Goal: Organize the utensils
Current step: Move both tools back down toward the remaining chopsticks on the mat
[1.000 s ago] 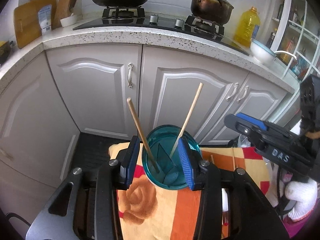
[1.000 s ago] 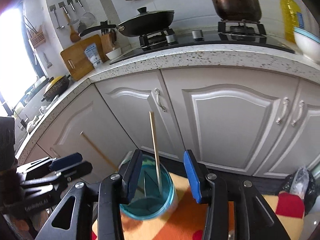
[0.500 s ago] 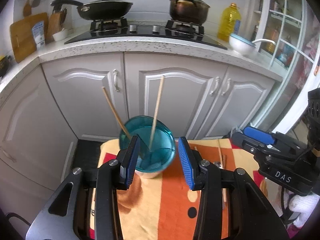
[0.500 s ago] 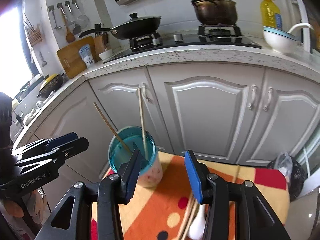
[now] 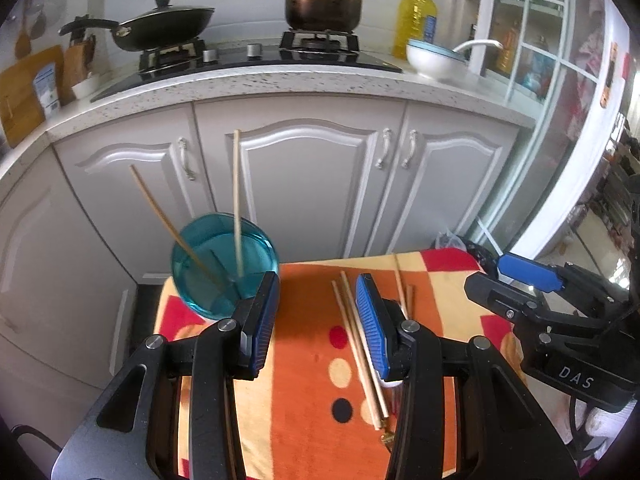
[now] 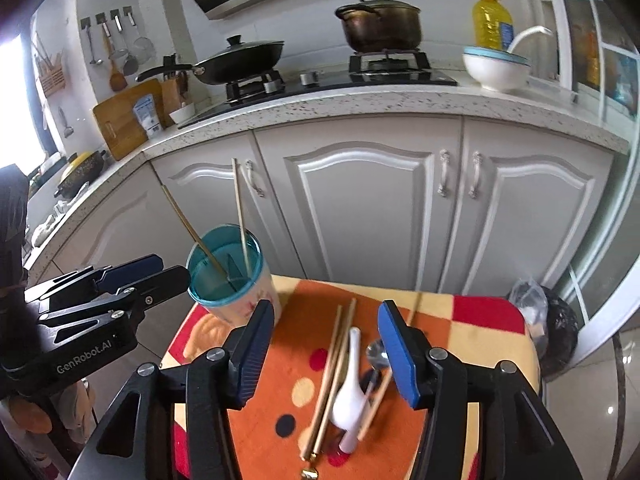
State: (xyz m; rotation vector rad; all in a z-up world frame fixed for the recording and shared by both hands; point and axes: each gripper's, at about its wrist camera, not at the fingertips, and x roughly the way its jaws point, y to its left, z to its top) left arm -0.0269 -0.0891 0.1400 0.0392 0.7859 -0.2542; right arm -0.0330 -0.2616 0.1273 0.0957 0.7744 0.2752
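A teal-rimmed cup (image 5: 224,268) (image 6: 224,268) stands at the far left corner of the cloth-covered table (image 5: 312,360) (image 6: 480,320), with two chopsticks leaning in it. Loose chopsticks (image 5: 356,340) (image 6: 334,364), a white spoon (image 6: 348,392) and a metal spoon (image 6: 376,354) lie on the cloth. My left gripper (image 5: 317,284) (image 6: 174,268) hangs open and empty to the right of the cup. Above the loose utensils my right gripper (image 6: 326,310) (image 5: 492,276) has its jaws opening, and nothing is pressed between them.
Grey cabinet doors (image 5: 320,184) rise just behind the table. The counter (image 6: 360,104) above carries a stove with a pan and a pot, a white bowl (image 6: 496,68) and an oil bottle. A dark bag (image 6: 544,320) lies on the floor at right.
Both grippers have shifted right, off the cup and toward the loose utensils; the cup now shows at left in both views. The right jaws have widened.
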